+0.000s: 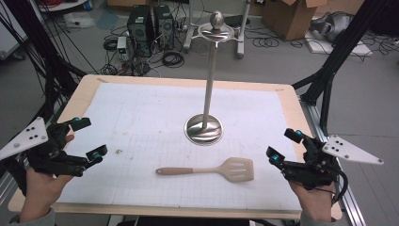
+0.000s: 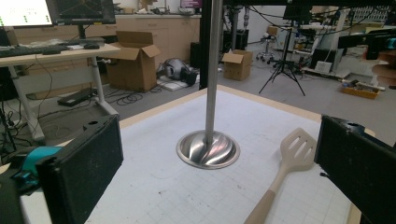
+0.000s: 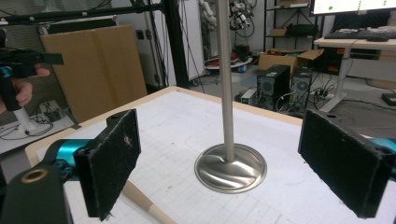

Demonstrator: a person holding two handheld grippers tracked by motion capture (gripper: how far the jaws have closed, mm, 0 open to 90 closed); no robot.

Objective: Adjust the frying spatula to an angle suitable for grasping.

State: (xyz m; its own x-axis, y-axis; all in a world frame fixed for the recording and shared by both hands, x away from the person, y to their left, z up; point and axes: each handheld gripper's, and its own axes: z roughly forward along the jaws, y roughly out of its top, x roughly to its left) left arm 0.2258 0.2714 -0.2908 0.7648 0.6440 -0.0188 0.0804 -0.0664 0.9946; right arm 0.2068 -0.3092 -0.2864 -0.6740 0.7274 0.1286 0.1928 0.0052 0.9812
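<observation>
Plainly, with both the left gripper and right gripper wide open and empty at the frame's lower corners, the spatula lying lower-centre could skid when a jaw nudges its thin handle, or clip the stand.

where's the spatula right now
The beige slotted spatula lies flat on the white mat, just in front of the metal stand's round base, handle pointing left.

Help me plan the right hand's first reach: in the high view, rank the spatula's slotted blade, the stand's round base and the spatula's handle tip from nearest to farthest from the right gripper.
From the right gripper:
1. Spatula's slotted blade, just to its left, near the front edge.
2. Stand's round base, farther left, mid-table.
3. Spatula's handle tip, farthest, toward the left gripper.
</observation>
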